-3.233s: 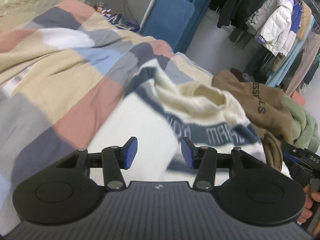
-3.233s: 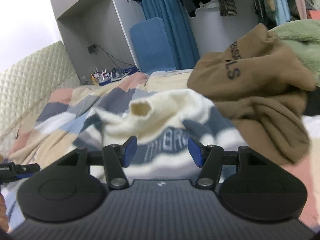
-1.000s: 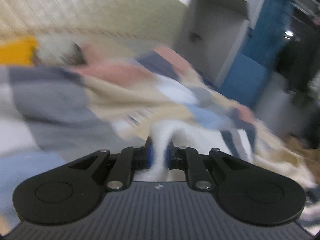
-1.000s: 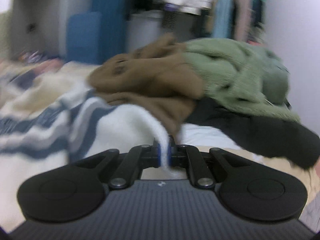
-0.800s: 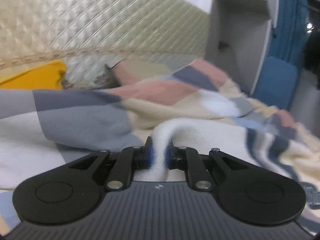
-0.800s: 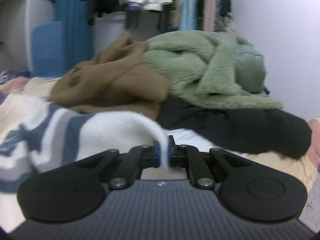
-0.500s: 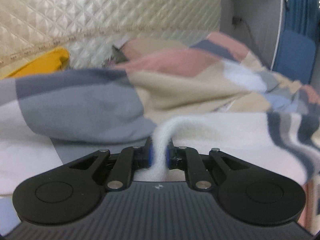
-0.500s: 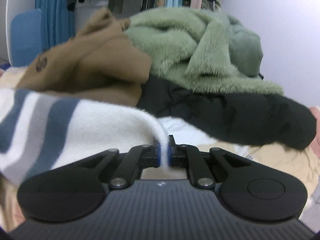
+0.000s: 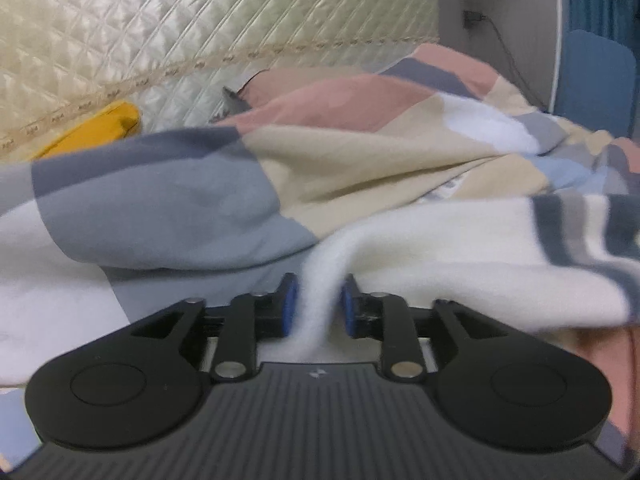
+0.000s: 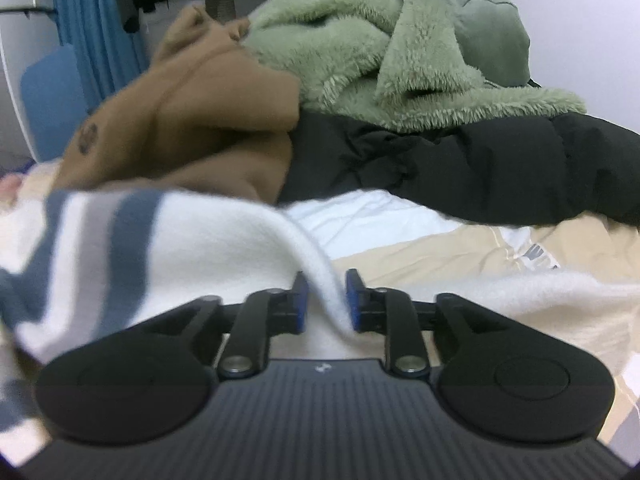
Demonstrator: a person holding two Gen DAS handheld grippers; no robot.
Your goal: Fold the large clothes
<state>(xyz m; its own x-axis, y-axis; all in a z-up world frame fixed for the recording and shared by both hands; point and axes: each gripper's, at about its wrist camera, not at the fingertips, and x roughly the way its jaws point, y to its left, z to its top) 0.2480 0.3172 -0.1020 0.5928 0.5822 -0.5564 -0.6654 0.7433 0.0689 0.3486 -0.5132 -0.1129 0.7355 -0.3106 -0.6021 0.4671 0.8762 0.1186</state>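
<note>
A cream sweater with navy and grey stripes (image 9: 460, 240) lies spread over the patchwork bed cover (image 9: 160, 208). A raised fold of its white hem runs between the blue pads of my left gripper (image 9: 316, 300), whose jaws are opening and no longer pinch it. In the right wrist view the same sweater (image 10: 160, 240) drapes to the left. Another fold of its edge stands between the pads of my right gripper (image 10: 325, 300), which is also opening, with slack cloth in the gap.
A quilted cream headboard (image 9: 200, 20) and a yellow pillow (image 9: 96, 132) lie beyond the left gripper. Ahead of the right gripper sits a pile: brown hoodie (image 10: 192, 120), green fleece (image 10: 380, 48), black jacket (image 10: 480, 168). A blue chair (image 9: 592, 76) stands behind the bed.
Both grippers went from open above the sweater to shut on its hem, carried it outward and down onto the bed, and have just parted their jaws around the folds.
</note>
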